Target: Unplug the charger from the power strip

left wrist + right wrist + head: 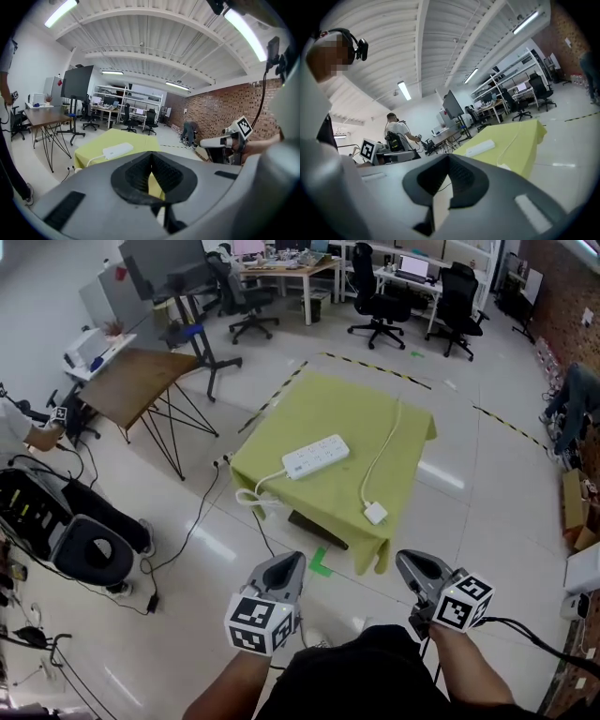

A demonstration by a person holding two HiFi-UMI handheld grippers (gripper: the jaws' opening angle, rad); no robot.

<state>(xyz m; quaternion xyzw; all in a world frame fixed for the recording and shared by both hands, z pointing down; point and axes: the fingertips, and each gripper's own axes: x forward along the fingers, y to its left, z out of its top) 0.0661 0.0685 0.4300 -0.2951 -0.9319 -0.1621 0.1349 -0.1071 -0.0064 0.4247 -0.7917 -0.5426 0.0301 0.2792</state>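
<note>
place: open office-lab | cues: office chairs (378,304), desks (286,268), big screen (161,262), brick wall (215,110)

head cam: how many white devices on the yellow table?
2 on the table. The power strip lies mid-table, left of centre. The charger lies near the front edge, apart from it, with its cable trailing toward the far side. Nothing looks hidden.

Head view: steeply down on table (309,409), power strip (316,457). Gripper views: near-level, distant, sharing both.
</note>
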